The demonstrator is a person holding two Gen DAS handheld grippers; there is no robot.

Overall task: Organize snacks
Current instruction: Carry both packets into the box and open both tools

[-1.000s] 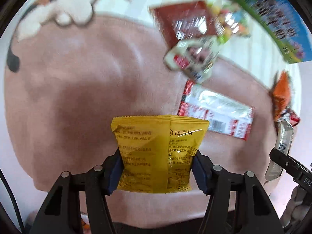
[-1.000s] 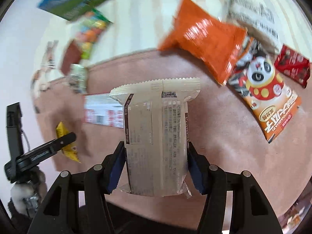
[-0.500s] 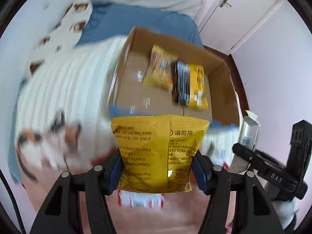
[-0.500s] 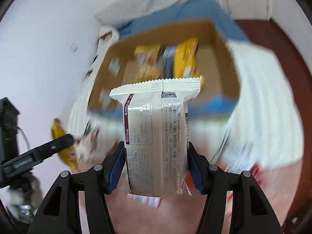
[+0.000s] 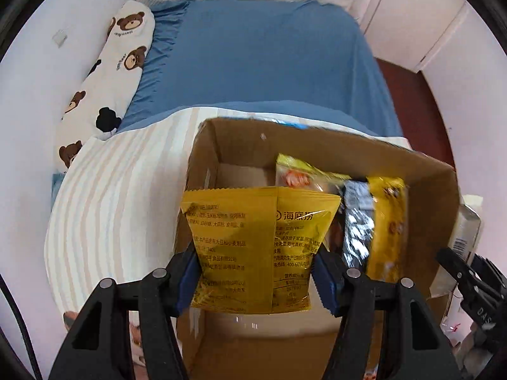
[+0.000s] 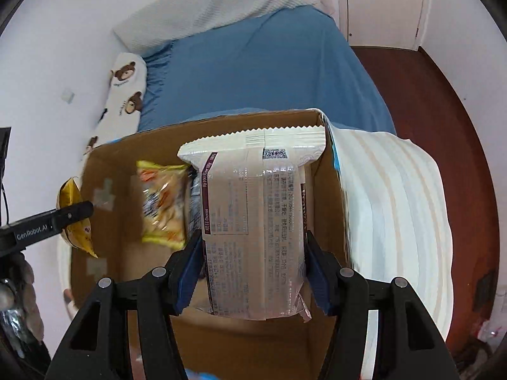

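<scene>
Your left gripper [image 5: 258, 280] has its fingers [image 5: 187, 272] squeezed tight on a yellow snack bag [image 5: 253, 247]. You hold it up over the near left part of the cardboard box [image 5: 437, 196]. Your right gripper [image 6: 252, 277] has its fingers [image 6: 317, 277] pressed on both sides of a tall beige snack pack [image 6: 253, 221]. That pack hangs over the right side of the same box. Inside the box you can see a yellow bag with orange bits [image 6: 161, 202] lying on the bottom. Next to it lies a black and yellow pack [image 5: 377, 221]. The box sits on a striped blanket [image 5: 120, 196] on the bed [image 5: 259, 57]. A long pillow with bears [image 5: 107, 76] lies along the wall.
</scene>
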